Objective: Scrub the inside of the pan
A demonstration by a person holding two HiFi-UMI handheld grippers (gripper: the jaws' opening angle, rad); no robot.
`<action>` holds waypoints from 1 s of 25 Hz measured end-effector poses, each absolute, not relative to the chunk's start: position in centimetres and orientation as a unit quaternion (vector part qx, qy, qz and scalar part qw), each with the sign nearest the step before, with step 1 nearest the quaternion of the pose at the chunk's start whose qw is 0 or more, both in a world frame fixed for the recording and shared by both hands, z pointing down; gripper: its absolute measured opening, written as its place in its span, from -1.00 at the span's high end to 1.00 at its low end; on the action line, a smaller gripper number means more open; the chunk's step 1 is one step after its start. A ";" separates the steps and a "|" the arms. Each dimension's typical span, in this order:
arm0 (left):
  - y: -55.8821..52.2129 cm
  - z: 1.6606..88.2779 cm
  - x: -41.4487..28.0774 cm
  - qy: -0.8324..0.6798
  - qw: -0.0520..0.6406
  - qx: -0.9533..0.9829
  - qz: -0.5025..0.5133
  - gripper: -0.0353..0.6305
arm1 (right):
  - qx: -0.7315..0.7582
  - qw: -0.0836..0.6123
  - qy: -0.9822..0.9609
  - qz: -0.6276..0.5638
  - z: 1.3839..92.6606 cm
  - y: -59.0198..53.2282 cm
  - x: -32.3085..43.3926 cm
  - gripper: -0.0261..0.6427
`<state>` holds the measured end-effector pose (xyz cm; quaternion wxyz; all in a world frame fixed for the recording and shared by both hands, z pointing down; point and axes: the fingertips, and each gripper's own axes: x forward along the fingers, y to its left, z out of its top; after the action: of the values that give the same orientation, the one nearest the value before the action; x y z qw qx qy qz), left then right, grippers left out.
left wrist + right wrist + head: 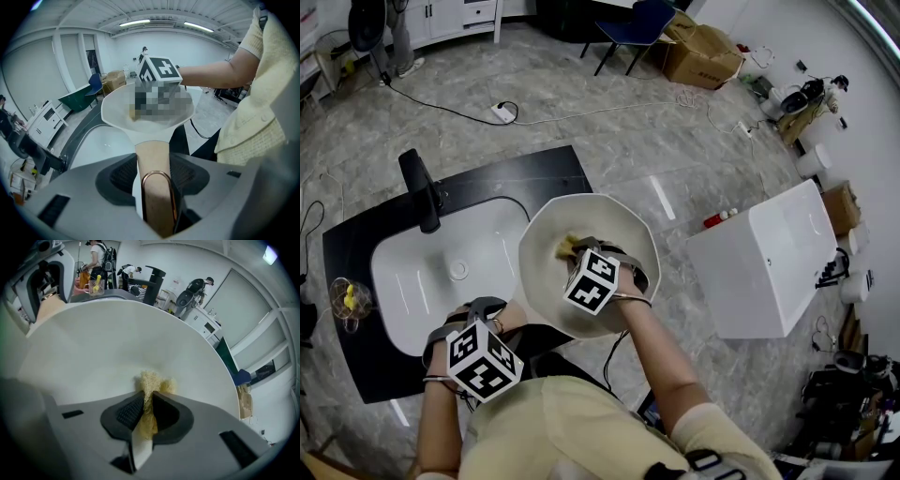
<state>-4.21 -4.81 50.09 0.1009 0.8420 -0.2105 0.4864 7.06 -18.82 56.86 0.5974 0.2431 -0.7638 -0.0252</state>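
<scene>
A wide cream-white pan [619, 225] is held up over the sink counter. Its tan handle [154, 178], with a copper hanging loop, is clamped between the jaws of my left gripper [157, 173], which shows low in the head view [483, 323]. My right gripper [586, 258] is inside the pan, shut on a yellow scrub pad [150, 385] whose free end presses on the pan's inner wall [117, 348]. In the head view the pad [567, 247] peeks out just beyond the right gripper's marker cube. The pan [117, 112] fills the middle of the left gripper view.
Below the pan lies a white sink basin [422, 281] set in a black counter [534, 173], with a black faucet [420, 187]. A glass with yellow items [347, 300] stands at the counter's left end. A white box unit [769, 262] stands to the right on the tiled floor.
</scene>
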 end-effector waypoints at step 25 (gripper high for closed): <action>-4.8 50.0 -4.2 -0.214 0.100 0.842 0.485 0.25 | 0.015 0.671 -0.741 0.026 57.0 -9.0 8.5 0.73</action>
<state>-4.21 -4.77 50.01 0.0997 0.8420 -0.2139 0.4852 8.48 -9.04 56.97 0.6708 0.0147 -0.7410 0.0256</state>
